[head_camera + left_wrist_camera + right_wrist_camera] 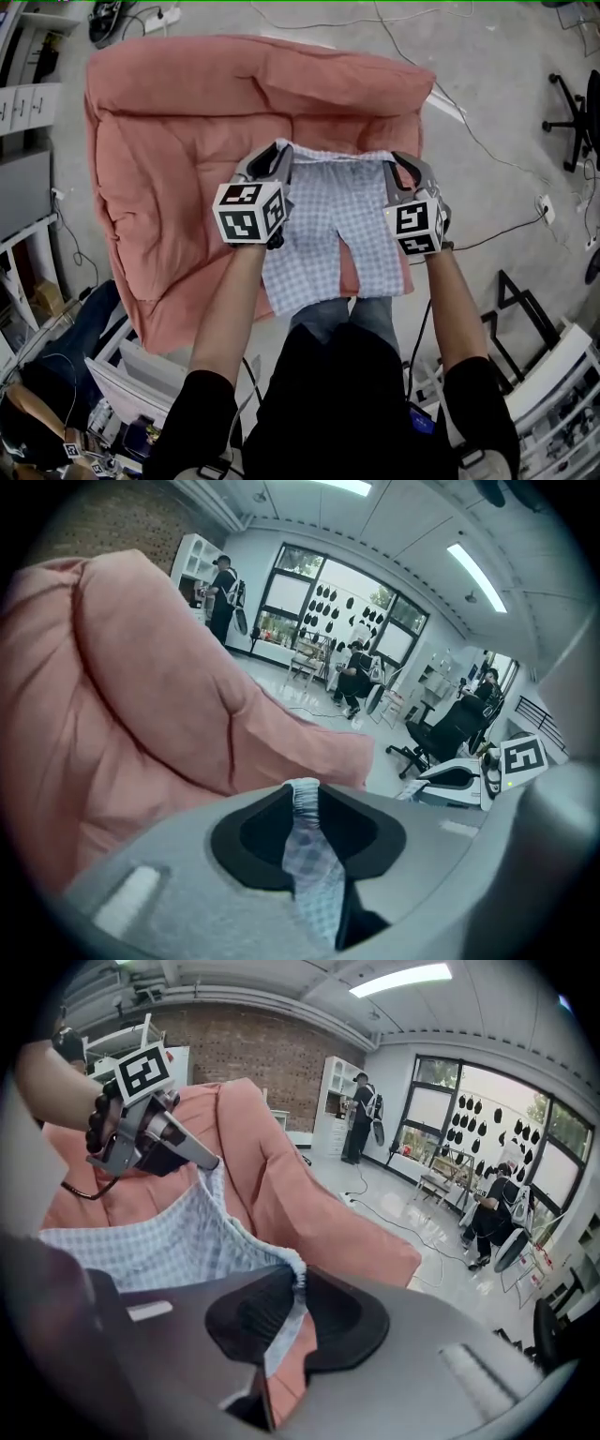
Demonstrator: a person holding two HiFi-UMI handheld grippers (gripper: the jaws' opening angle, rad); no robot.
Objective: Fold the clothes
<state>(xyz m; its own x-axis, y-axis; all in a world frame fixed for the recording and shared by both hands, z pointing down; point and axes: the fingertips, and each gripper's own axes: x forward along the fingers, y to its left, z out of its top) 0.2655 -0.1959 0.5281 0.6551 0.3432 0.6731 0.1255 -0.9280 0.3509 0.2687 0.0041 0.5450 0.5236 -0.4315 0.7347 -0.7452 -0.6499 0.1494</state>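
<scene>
Pale blue checked shorts (337, 225) hang by the waistband over a salmon-pink quilt (178, 150), their legs reaching down toward me. My left gripper (284, 150) is shut on the waistband's left corner; the elastic edge of the shorts (305, 803) sticks up between its black pads (258, 841). My right gripper (397, 159) is shut on the right corner, where the shorts (169, 1241) stretch away from its pads (248, 1316) toward the left gripper (211, 1162). The waistband is pulled taut between the two.
The quilt (281, 1166) covers the surface below and bulges in folds. Cables (487, 141) run over the grey floor beyond it. An office chair (574, 108) stands at the right, shelving (23, 103) at the left. People stand and sit far off near the windows (352, 677).
</scene>
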